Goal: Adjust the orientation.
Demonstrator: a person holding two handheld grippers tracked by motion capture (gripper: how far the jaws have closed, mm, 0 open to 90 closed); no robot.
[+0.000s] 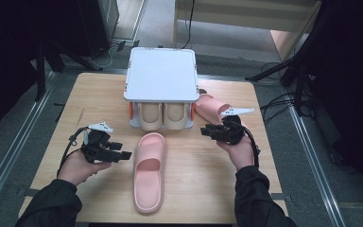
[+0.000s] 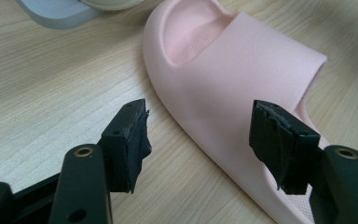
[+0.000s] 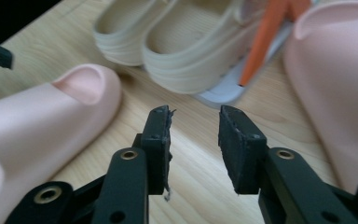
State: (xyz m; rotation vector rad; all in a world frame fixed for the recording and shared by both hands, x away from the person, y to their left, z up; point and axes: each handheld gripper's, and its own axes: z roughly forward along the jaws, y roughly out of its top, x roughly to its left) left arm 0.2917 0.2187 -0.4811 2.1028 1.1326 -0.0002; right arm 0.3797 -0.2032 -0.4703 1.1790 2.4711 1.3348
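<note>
My left gripper [image 2: 198,140] is spread, its right jaw over the near pink slipper's [image 2: 242,88] edge. My right gripper [image 3: 195,140] gapes over bare table [image 3: 191,186], nothing between.

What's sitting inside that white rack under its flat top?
A pair of beige slippers sits side by side in the white rack, ends poking out the front. The top hides their far halves and whatever lies behind.

A pink slipper [image 1: 149,171] lies flat, sole down, at the table's middle.
</note>
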